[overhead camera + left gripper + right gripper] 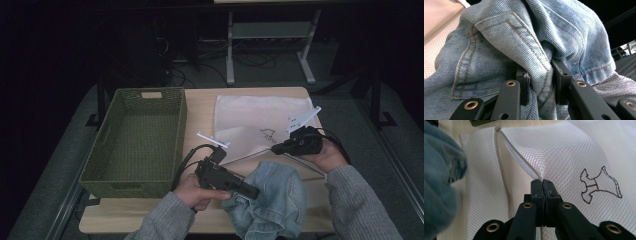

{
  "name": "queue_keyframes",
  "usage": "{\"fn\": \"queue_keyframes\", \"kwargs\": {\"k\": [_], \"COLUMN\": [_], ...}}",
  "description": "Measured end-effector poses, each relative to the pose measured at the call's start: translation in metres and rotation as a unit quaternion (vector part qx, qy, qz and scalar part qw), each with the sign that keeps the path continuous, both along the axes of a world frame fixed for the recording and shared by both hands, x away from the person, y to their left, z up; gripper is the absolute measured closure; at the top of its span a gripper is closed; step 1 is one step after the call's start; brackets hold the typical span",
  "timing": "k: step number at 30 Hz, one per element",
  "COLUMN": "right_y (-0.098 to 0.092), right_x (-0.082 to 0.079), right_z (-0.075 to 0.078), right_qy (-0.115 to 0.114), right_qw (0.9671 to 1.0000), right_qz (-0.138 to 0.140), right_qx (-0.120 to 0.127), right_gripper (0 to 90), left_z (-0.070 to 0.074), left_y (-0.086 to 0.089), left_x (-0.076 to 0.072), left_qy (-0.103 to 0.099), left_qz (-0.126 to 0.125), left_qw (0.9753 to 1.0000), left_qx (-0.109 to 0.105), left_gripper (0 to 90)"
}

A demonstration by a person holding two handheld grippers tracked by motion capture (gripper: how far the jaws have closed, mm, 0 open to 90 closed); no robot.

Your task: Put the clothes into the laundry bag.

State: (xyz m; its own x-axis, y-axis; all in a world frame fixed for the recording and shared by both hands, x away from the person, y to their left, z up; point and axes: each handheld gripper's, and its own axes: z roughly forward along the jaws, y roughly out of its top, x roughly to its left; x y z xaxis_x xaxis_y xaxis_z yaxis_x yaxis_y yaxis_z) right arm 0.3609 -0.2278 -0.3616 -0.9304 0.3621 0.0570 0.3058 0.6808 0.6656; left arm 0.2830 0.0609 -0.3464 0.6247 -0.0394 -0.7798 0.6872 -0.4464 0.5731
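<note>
I'm looking down on the bench (pixel 200 107), light wood, carrying everything. Green basket (pixel 134 142) is sitting on its left half, long side running away from me. White mesh bag (pixel 255 122) is lying flat on the right half, just beside the basket, with a small dark line figure (pixel 599 186) stitched on it. Its zip (pixel 501 170) is running open along the near edge, and the upper layer is being held up off the lower one.

Denim (pixel 270 200) is bunching at the near edge of the bench, between my two hands and touching the bag's near corner. In the left gripper view it's hanging in folds, seams (pixel 529 42) showing, with a grey sleeve (pixel 614 85) behind it.

Left gripper (pixel 250 192) is pointing right into the denim. Its jaws are standing partly apart with a thick fold of denim (pixel 540 80) pinched between them.

Right gripper (pixel 274 149) is pointing left at the bag's opening. Its jaws are pressing fully together on the zip edge of the upper mesh layer (pixel 543 179), lifting it into a ridge.
</note>
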Motion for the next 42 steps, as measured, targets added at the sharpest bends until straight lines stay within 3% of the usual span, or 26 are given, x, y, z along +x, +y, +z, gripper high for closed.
{"fn": "queue_keyframes", "kwargs": {"k": [4, 10, 13, 16, 21, 25, 29, 33, 36, 42], "right_y": [0.001, 0.0, 0.0, -0.001, -0.002, -0.001, 0.0, -0.001, -0.001, -0.002], "right_x": [-0.001, -0.002, -0.003, -0.003, -0.004, -0.004, -0.005, -0.005, -0.005, -0.005], "right_z": [0.003, 0.007, 0.009, 0.009, 0.01, 0.01, 0.011, 0.011, 0.012, 0.012], "right_qy": [-0.002, -0.007, -0.008, -0.008, -0.01, -0.01, -0.011, -0.013, -0.012, -0.013], "right_qw": [1.0, 1.0, 0.9999, 0.9999, 0.9999, 0.9999, 0.9999, 0.9998, 0.9998, 0.9997], "right_qz": [0.001, -0.001, -0.001, -0.003, -0.003, -0.001, -0.002, -0.003, -0.004, -0.005], "right_qx": [0.002, 0.006, 0.008, 0.009, 0.011, 0.01, 0.013, 0.015, 0.018, 0.019], "right_gripper": [88.0, 88.1, 88.1, 88.1, 88.0, 88.1, 88.0, 88.0, 88.0, 88.1], "left_z": [-0.006, -0.01, -0.013, -0.02, -0.043, -0.052, -0.053, -0.041, -0.037, -0.05], "left_y": [-0.013, -0.025, -0.03, -0.032, -0.027, -0.022, -0.018, -0.018, -0.02, -0.022], "left_x": [-0.001, 0.002, 0.006, 0.01, 0.017, 0.022, 0.027, 0.029, 0.031, 0.033], "left_qy": [-0.001, -0.001, 0.005, 0.004, 0.027, 0.041, 0.047, 0.033, 0.022, 0.027], "left_qz": [-0.017, -0.019, -0.011, -0.003, 0.026, 0.047, 0.065, 0.066, 0.067, 0.083], "left_qw": [0.9998, 0.9998, 0.9999, 1.0, 0.999, 0.9978, 0.9966, 0.9973, 0.9974, 0.9955], "left_qx": [-0.002, -0.008, -0.009, 0.006, 0.025, 0.024, 0.02, 0.003, 0.012, 0.037], "left_gripper": [70.8, 70.9, 70.9, 70.8, 70.8, 70.7, 70.7, 70.7, 70.7, 70.7]}}
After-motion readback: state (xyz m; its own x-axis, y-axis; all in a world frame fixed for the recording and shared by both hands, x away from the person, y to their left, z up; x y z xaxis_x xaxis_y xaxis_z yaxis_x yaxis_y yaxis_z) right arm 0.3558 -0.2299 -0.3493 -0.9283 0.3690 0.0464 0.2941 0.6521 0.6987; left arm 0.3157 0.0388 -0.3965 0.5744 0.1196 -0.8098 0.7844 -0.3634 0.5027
